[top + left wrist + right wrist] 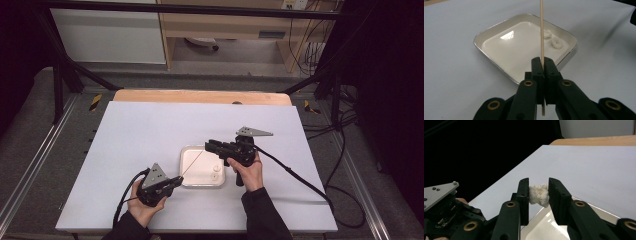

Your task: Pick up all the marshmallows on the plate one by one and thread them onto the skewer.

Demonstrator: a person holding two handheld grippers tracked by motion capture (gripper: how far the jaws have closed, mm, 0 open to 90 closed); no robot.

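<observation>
Entry: over the shallow white square tray (pixel 186 154) we kept the left gripper (pixel 543 65) pinching a thin wooden skewer (pixel 541 32) angled toward the right gripper (pixel 538 192), which clamped a white puffy morsel (pixel 539 194), presumably for threading; two morsels (pixel 552 39) lay in the tray's corner.

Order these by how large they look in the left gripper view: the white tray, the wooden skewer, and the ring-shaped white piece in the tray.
1. White tray, the widest by far.
2. Wooden skewer, long but very thin, held in the shut left gripper.
3. Ring-shaped white piece, the smallest; the lumpy piece beside it looks about the same.
</observation>
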